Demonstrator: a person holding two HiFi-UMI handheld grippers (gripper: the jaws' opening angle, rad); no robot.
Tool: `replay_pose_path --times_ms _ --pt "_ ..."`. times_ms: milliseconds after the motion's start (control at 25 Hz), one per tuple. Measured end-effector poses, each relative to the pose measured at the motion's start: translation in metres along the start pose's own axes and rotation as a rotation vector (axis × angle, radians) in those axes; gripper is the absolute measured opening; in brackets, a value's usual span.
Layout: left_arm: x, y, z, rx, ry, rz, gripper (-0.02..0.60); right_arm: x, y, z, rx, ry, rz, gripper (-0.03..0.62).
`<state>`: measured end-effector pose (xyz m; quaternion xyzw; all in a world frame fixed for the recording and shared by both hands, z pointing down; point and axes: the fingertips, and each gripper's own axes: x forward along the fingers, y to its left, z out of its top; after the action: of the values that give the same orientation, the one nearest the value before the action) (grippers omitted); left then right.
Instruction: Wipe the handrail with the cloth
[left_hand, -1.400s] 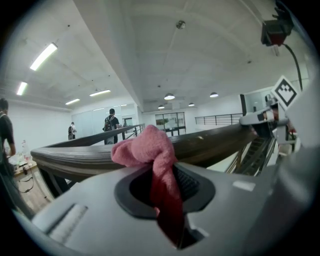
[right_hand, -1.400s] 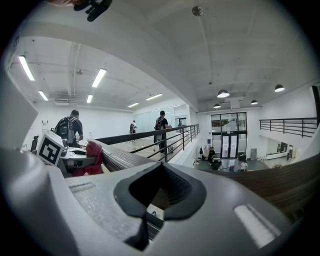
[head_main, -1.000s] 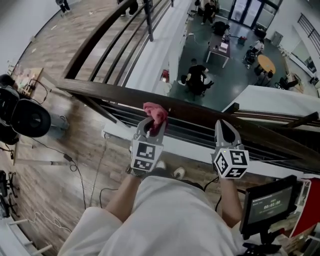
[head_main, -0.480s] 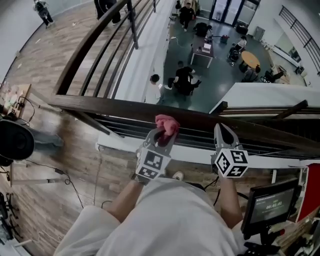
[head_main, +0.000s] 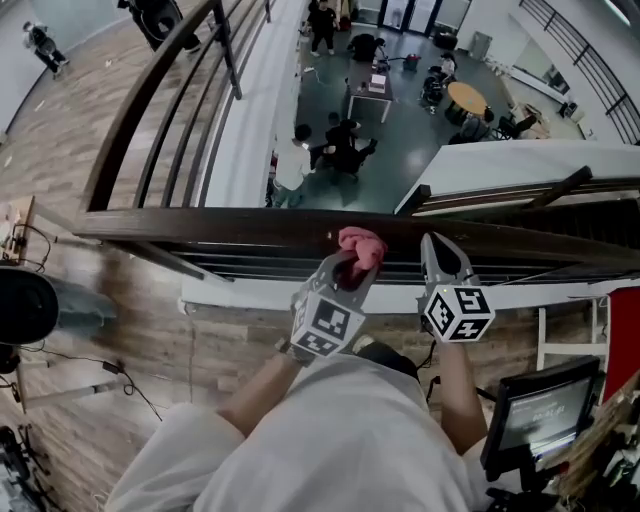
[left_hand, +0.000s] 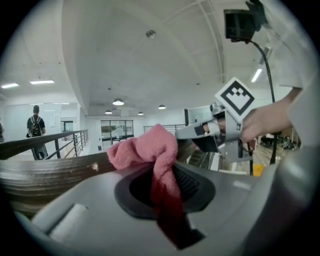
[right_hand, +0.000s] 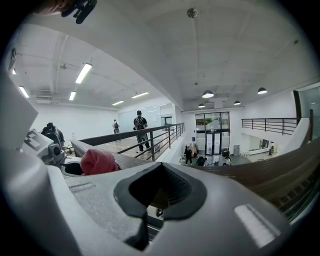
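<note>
A dark brown wooden handrail runs left to right across the head view, its long axis crosswise to the person standing behind it, and at its left end a second stretch of rail turns away into the distance. On top of the handrail, a little right of the middle of its visible length, sits a bunched pink terry cloth. The left gripper points forward and slightly rightward at the handrail, with its jaws clamped on the cloth. In the left gripper view a darker tail of the cloth runs down between the closed jaws, while the loose bundle rises out of them and rests against the handrail's worn top face. The right gripper is just beside the cloth, further right along the handrail, and points straight ahead across it. Its tips lie over the handrail's near edge, though no view shows whether they touch the wood. In the right gripper view its jaws are pressed together with nothing between them, the handrail stretches away to the right, and the pink bundle shows to the left. On the person's side of the handrail lies a grey-brown plank floor. Beyond the handrail, a dark green lower floor lies far below.
</note>
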<state>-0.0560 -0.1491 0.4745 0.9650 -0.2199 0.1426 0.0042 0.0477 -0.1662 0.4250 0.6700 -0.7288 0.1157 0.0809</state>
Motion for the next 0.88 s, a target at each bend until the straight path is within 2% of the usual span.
replay_pose_path --times_ms 320,560,880 --pt "0.009 -0.011 0.005 0.018 0.007 -0.015 0.074 -0.011 -0.005 0.009 0.060 -0.013 -0.010 0.003" --pt "0.023 -0.025 0.007 0.002 0.002 0.016 0.074 -0.034 -0.046 0.004 0.053 -0.013 -0.049 0.003" --pt "0.048 -0.046 0.009 0.022 0.014 0.009 0.074 -0.053 -0.093 -0.003 0.054 -0.028 -0.096 0.003"
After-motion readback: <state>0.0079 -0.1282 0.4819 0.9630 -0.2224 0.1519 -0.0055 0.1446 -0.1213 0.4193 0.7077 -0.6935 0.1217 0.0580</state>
